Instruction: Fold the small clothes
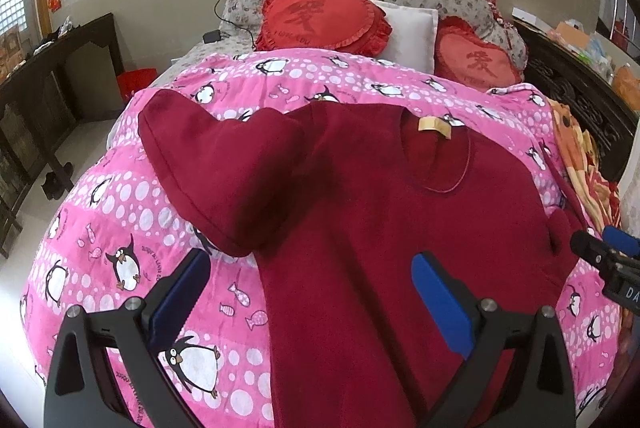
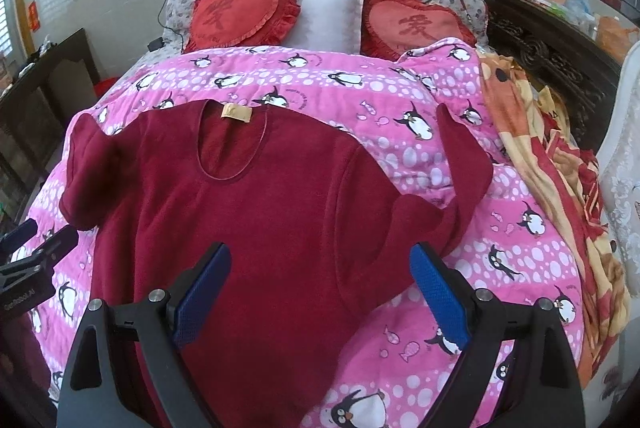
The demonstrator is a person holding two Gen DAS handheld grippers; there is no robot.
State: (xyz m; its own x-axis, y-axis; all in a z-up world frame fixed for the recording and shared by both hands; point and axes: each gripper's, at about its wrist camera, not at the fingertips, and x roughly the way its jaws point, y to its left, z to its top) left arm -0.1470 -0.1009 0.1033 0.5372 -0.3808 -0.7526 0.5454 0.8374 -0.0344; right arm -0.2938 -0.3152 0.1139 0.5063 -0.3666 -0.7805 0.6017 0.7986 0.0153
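A dark red fleece top [image 1: 360,211] [image 2: 256,211] lies spread front-up on the pink penguin quilt [image 1: 120,228] [image 2: 520,236], its neck with a tan label [image 1: 434,125] [image 2: 236,112] toward the pillows. Its left sleeve [image 1: 208,167] is doubled back toward the shoulder; its right sleeve [image 2: 460,163] bends up at the elbow. My left gripper [image 1: 310,268] hovers open over the top's left side, with nothing between its blue pads. My right gripper [image 2: 322,260] hovers open over the right side of the body, also holding nothing. Each gripper shows at the other view's edge.
Two red heart cushions [image 2: 240,9] [image 2: 416,23] and a white pillow [image 2: 328,13] rest against the floral headboard. An orange patterned blanket [image 2: 552,163] lies along the quilt's right edge. Dark wooden furniture [image 1: 52,67] stands left; a cluttered dark carved cabinet [image 2: 552,39] stands right.
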